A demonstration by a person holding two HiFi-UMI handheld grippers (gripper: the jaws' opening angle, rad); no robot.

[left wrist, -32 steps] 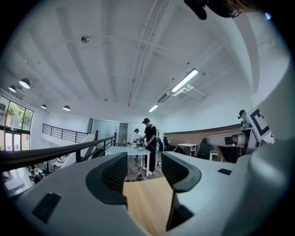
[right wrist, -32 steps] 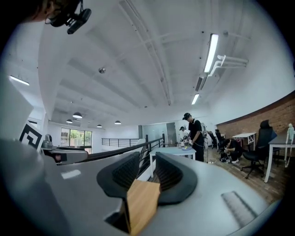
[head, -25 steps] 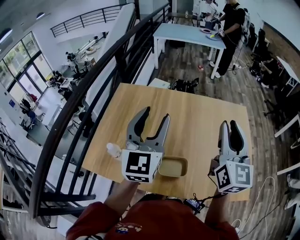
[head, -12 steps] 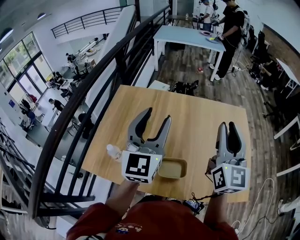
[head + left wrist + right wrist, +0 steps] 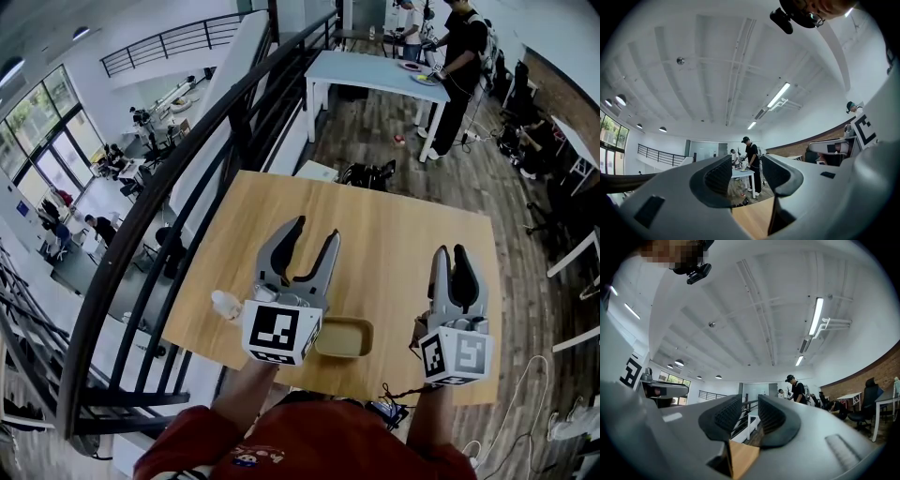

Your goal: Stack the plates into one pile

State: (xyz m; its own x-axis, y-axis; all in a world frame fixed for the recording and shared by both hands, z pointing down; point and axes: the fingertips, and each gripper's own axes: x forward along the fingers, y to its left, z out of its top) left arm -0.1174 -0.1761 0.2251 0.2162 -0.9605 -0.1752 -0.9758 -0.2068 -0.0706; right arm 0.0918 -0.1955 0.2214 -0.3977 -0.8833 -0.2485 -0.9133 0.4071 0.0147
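A shallow tan plate (image 5: 351,336) lies near the front edge of the wooden table (image 5: 394,216); my left gripper's marker cube hides its left end. My left gripper (image 5: 314,228) hovers over the table's middle, just beyond and left of the plate. It is open, its jaws have just been closing a little, and nothing is between them (image 5: 746,176). My right gripper (image 5: 451,251) hangs over the table's right side, off the plate. Its jaws stand a narrow gap apart with nothing in them (image 5: 750,416). No other plate shows on this table.
A small white object (image 5: 225,302) sits at the table's left edge, and a small dark item (image 5: 415,330) lies beside the right gripper. A black stair railing (image 5: 187,187) runs along the left. A person (image 5: 461,56) stands at a far light-blue table (image 5: 366,67) with dishes.
My right gripper has drifted slightly to the left. The left gripper and the plate have stayed where they were.
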